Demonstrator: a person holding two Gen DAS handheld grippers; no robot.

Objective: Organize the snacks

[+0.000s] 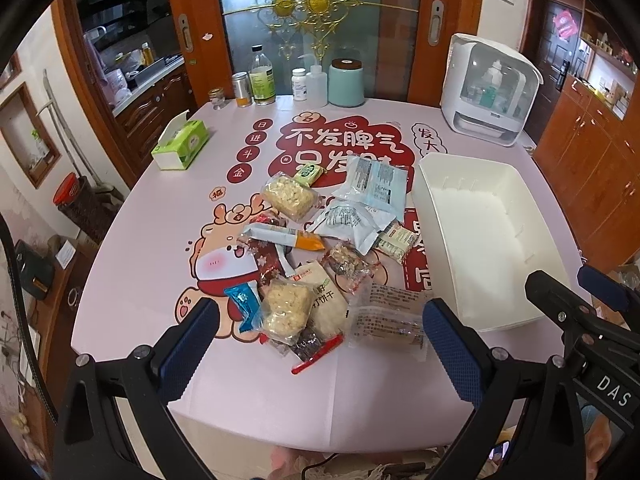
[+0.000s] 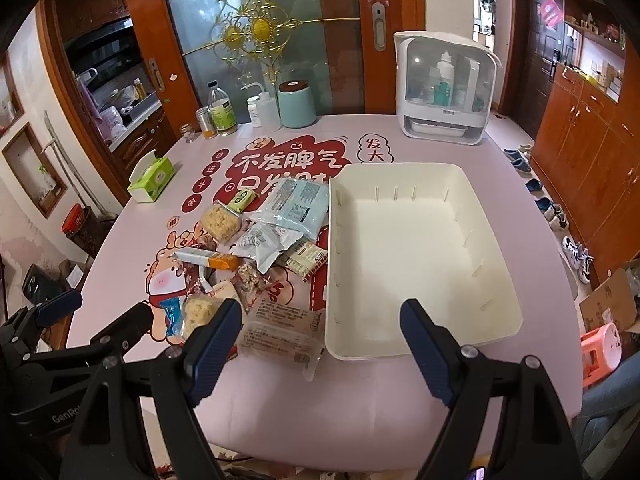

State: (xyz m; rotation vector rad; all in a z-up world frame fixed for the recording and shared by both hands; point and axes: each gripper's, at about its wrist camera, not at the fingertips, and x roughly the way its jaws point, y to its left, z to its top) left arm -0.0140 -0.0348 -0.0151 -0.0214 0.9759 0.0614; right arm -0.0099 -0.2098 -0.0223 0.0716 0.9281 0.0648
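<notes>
A heap of wrapped snacks (image 1: 312, 240) (image 2: 256, 248) lies on the pink printed table, just left of an empty white bin (image 1: 480, 220) (image 2: 420, 248). Nearest me are a puffed-rice packet (image 1: 286, 312) (image 2: 198, 310) and a flat clear packet (image 1: 388, 320) (image 2: 280, 328). My left gripper (image 1: 320, 340) (image 2: 100, 312) hovers open over the near end of the heap, with nothing between its pads. My right gripper (image 2: 320, 332) (image 1: 572, 288) is open above the bin's near left corner and holds nothing.
A green tissue box (image 1: 182, 144) (image 2: 152, 178) sits at the far left. Bottles, jars and a teal canister (image 1: 346, 82) (image 2: 297, 104) line the back edge. A white lidded organiser (image 1: 488, 88) (image 2: 444, 88) stands at the back right. A pink stool (image 2: 600, 348) stands on the floor at the right.
</notes>
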